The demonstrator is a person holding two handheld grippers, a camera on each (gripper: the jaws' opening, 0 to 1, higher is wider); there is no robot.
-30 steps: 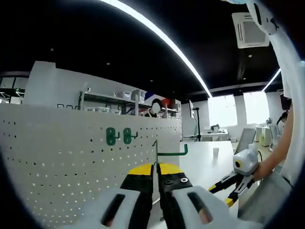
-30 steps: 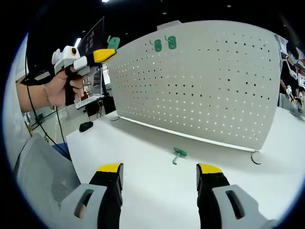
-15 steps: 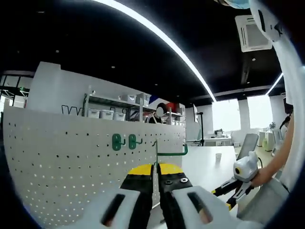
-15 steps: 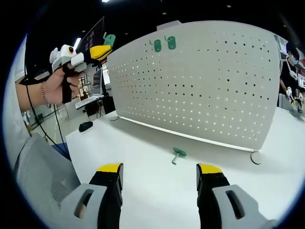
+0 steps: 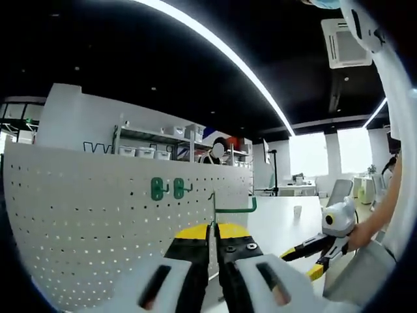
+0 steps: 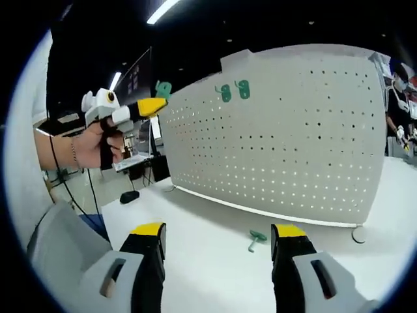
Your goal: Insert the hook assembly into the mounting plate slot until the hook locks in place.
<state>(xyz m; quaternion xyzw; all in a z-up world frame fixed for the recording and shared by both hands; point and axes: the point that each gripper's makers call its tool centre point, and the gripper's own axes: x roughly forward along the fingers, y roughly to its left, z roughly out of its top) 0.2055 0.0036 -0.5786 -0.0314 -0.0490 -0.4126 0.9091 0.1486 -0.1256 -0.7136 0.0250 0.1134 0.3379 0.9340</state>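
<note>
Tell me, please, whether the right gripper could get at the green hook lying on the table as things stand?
Probably yes. The right gripper is open and holds nothing, and the green hook lies on bare white table just ahead, between its fingers, with nothing between them.

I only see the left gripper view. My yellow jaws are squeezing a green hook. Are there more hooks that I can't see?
Observer: Yes. One more green hook lies loose on the white table, in front of the pegboard.
Operator: Is the other gripper grabbing it?
Observer: No. The right gripper is open, its jaws wide apart, and the loose hook lies beyond them, untouched.
Operator: How near is my hook to the board?
Observer: From the right gripper view, the left gripper is held up beside the board's edge, its held hook not touching it.
</note>
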